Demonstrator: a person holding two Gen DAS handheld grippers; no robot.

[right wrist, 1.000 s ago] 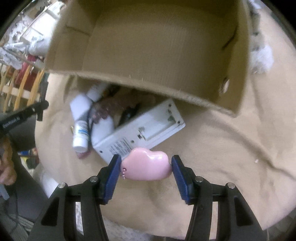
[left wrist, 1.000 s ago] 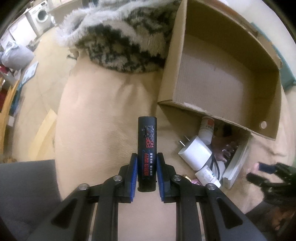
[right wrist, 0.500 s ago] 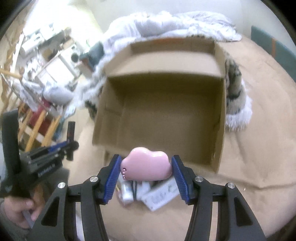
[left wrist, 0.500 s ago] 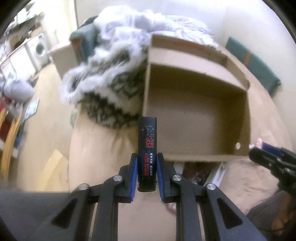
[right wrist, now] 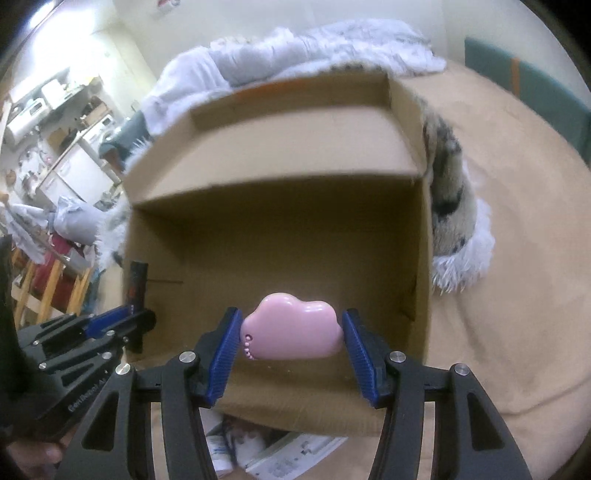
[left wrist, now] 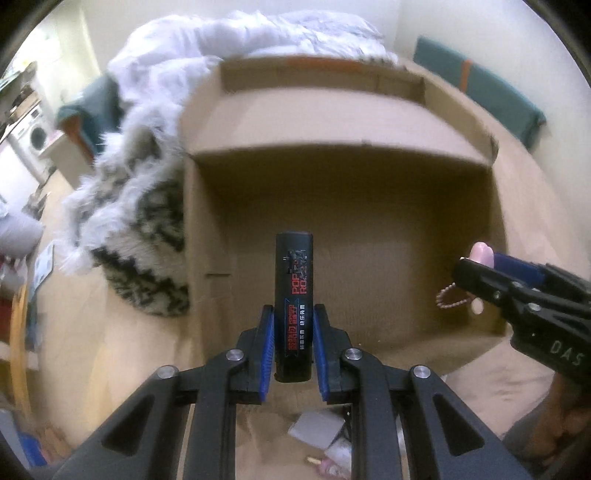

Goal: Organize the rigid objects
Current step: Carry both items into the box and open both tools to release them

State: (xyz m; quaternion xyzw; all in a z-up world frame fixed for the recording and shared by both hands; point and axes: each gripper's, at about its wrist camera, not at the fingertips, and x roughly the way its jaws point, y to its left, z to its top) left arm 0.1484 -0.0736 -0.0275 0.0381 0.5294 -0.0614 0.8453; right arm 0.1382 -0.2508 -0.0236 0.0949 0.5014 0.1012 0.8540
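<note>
Since a second ago both hand-held grippers have risen from the clutter to hover over the open cardboard box (left wrist: 343, 236), which now fills both views. The box sits on a tan bed cover (right wrist: 517, 295) beside a furry blanket (left wrist: 140, 229). The left hand-held gripper (left wrist: 293, 347) clamps a black tube (left wrist: 294, 295), its long axis pointing along the fingers toward the box; the right hand-held gripper (right wrist: 291, 343) grasps a pink cloud-shaped case (right wrist: 291, 328).

- Pale cream wall (left wrist: 424, 18) runs along the top of the frame.
- Tan fabric-covered surface (right wrist: 517, 240) fills the right side of the right wrist view.
- Rumpled white-and-grey fluffy blanket (left wrist: 140, 184) lies at upper left.
- White front-loading washing machine (left wrist: 35, 138) stands at far left.
- Teal cushion with an orange stripe (left wrist: 476, 88) sits at upper right.
- Wooden-slatted furniture (right wrist: 40, 288) shows at left edge.
</note>
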